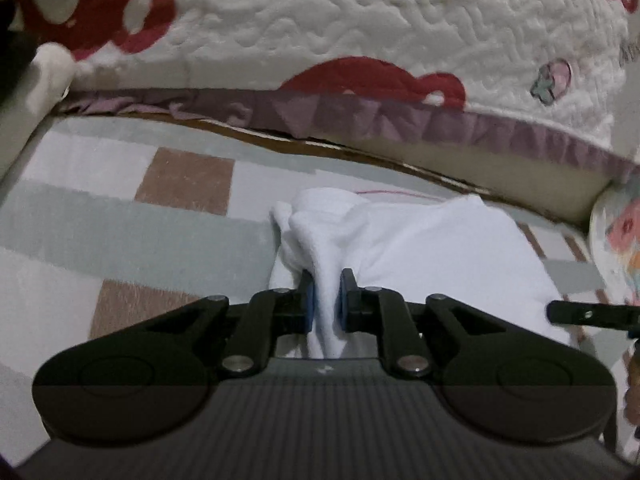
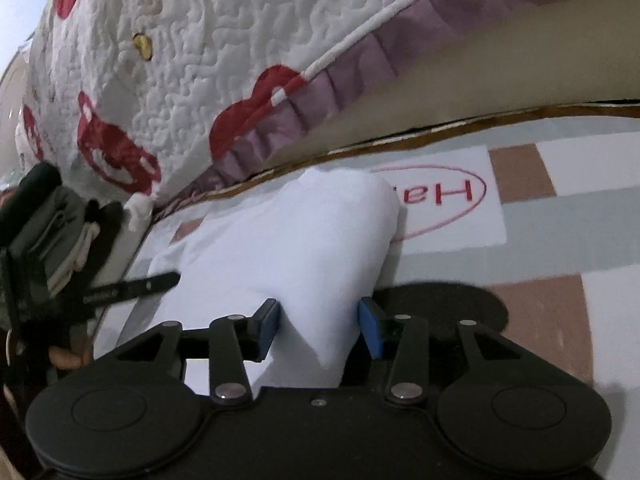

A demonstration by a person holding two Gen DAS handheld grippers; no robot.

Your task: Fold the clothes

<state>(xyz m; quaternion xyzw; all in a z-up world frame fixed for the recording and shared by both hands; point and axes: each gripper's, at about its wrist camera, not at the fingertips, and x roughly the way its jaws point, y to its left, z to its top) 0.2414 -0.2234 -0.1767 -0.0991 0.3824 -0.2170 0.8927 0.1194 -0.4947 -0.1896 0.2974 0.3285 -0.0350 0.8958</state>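
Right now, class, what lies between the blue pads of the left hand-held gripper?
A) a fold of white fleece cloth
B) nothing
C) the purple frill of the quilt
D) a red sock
A: the left hand-held gripper pinches a bunched fold of the white fleece cloth between its blue pads.

Upside-down red letters "Har" stand on the checked mat [image 2: 560, 240].

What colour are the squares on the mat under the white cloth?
Brownish-pink squares on the mat, with white and grey-green bands. The right wrist view shows it best.
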